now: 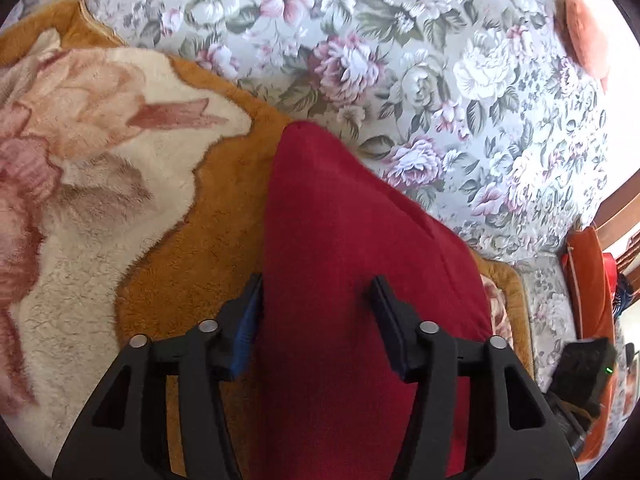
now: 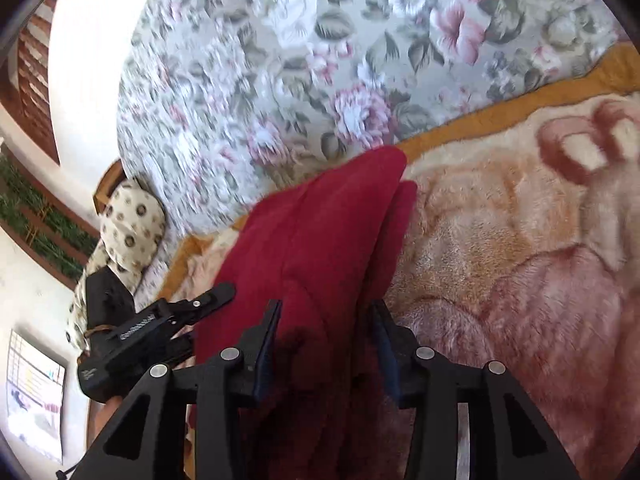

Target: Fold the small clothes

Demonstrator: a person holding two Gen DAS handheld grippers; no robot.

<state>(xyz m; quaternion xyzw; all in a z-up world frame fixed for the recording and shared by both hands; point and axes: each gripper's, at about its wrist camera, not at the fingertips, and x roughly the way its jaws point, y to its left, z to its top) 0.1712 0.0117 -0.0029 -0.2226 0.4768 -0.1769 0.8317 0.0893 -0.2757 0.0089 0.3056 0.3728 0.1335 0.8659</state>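
A dark red fleece garment [image 1: 352, 280] lies folded into a long wedge on a plush blanket, its tip pointing away from me. In the left wrist view it fills the gap between the fingers of my left gripper [image 1: 316, 316], whose pads press its sides; more cloth spreads out past the right finger. In the right wrist view the garment [image 2: 320, 240] rises as a bunched ridge into my right gripper [image 2: 324, 340], which is shut on the thick bundle. The left gripper [image 2: 192, 320] shows there too, at the cloth's left edge.
Beneath the garment lies an orange and cream plush blanket [image 1: 100, 200], spread over a floral bedsheet [image 1: 440, 80]. A spotted pillow [image 2: 128, 224] sits at the bed's left end. At the right edge stand an orange object [image 1: 588, 292] and a black device [image 1: 584, 368].
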